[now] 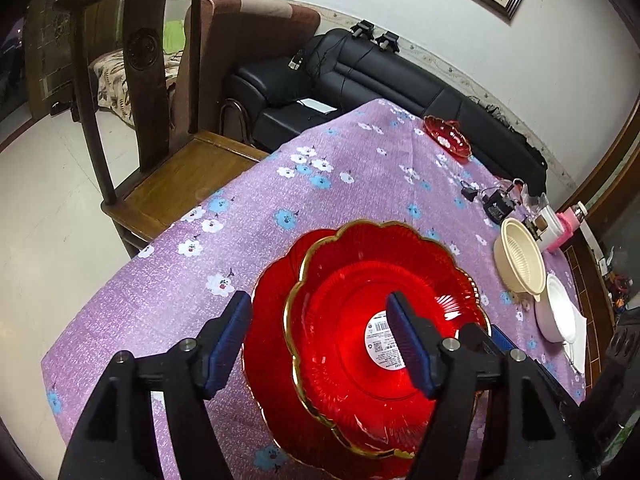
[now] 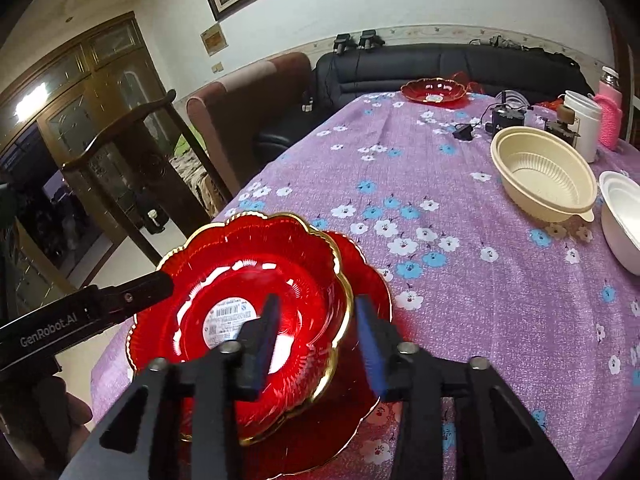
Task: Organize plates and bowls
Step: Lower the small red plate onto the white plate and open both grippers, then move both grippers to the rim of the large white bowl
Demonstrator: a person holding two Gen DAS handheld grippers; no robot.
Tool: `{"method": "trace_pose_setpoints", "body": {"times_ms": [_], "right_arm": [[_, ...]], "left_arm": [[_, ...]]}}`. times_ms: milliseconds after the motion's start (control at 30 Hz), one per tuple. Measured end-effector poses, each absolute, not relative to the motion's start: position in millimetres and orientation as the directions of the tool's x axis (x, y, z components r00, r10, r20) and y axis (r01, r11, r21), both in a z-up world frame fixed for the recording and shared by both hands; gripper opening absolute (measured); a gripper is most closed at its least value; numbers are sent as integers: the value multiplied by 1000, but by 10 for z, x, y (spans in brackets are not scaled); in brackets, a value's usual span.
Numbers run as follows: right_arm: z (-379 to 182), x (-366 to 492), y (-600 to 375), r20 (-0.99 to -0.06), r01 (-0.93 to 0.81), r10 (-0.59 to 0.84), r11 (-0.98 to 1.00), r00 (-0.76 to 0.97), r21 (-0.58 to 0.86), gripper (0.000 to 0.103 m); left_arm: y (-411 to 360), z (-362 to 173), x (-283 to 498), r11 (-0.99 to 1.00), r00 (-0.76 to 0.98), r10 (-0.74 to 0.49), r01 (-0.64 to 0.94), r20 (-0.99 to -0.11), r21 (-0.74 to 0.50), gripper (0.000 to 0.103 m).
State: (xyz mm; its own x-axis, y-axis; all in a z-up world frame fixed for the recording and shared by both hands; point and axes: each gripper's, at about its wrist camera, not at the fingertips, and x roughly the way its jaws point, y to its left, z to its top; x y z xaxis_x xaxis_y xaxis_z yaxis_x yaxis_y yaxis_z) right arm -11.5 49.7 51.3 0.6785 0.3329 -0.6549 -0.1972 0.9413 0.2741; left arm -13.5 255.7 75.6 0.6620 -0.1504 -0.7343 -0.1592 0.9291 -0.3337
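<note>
Two hand-held grippers hover over a table covered in a purple cloth [image 2: 460,288] printed with white and blue flowers. At the near left corner of the table sits a stack of red, gold-rimmed, scalloped plates: the top plate [image 1: 384,308], with a white barcode sticker [image 1: 380,338] at its centre, rests slightly off-centre on a lower red plate [image 1: 268,320] whose rim shows on either side.

The left gripper [image 1: 320,340] has its jaws apart, straddling the left rim of the top plate, one blue pad outside the stack and one over the plate's well; the pads do not appear to press on it. The right gripper [image 2: 320,344] likewise has its jaws parted astride the right rim, with a visible gap. Neither one holds anything.

The step in hand looks like the release: the red plate has been set on the stack and both grippers are letting go.

Far across the table, near the far edge, another red dish [image 2: 434,90] lies alone. Towards the right edge sit a cream ribbed bowl [image 2: 544,172] and, just beside it, a white bowl [image 2: 620,216].

The next move likely calls for lifting both grippers clear of the rims without dragging the top plate, then reaching for the distant red dish or nesting the bowls.
</note>
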Motion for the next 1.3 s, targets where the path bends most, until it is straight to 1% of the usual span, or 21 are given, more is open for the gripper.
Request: {"method": "trace_pose_setpoints", "body": {"times_ms": [133, 200, 233, 300, 333, 500, 667, 800, 867, 1033, 1167, 1300], "right_arm": [[572, -183, 480, -637, -200, 325, 944, 699, 262, 48], [605, -224, 455, -625, -197, 318, 946, 713, 257, 51], [625, -248, 434, -618, -194, 314, 947, 720, 255, 52], [659, -296, 394, -608, -190, 309, 948, 731, 254, 54], [680, -324, 367, -602, -187, 306, 949, 737, 253, 54], [763, -471, 221, -571, -172, 285, 954, 770, 245, 59], [803, -607, 55, -553, -157, 266, 959, 789, 238, 63], [822, -680, -142, -541, -133, 245, 962, 805, 238, 65], [830, -705, -257, -537, -115, 230, 964, 812, 238, 66], [840, -750, -577, -530, -65, 188, 968, 827, 243, 73], [864, -790, -829, -514, -12, 133, 973, 847, 232, 81], [923, -807, -1056, -495, 20, 87, 978, 865, 206, 83]], "left_arm": [[2626, 835, -255, 918, 692, -139, -178, -709, -354, 70], [2652, 908, -355, 918, 719, -122, -180, -684, -353, 70], [2655, 944, -400, 920, 731, -110, -182, -673, -348, 71], [2667, 1006, -492, 921, 755, -88, -187, -650, -342, 79], [2666, 1051, -554, 922, 771, -73, -189, -633, -336, 80], [2527, 1182, -725, 945, 808, -16, -181, -589, -274, 82], [2242, 1315, -905, 972, 847, 38, -154, -530, -177, 84], [2005, 1372, -957, 985, 858, 2, -90, -514, -147, 88], [1864, 1380, -956, 989, 852, -23, -57, -524, -137, 88], [1567, 1397, -998, 994, 853, -41, -16, -520, -105, 88], [1305, 1417, -1021, 996, 853, -67, 29, -518, -81, 88], [1003, 1420, -1016, 995, 848, -101, 86, -521, -54, 88]]}}
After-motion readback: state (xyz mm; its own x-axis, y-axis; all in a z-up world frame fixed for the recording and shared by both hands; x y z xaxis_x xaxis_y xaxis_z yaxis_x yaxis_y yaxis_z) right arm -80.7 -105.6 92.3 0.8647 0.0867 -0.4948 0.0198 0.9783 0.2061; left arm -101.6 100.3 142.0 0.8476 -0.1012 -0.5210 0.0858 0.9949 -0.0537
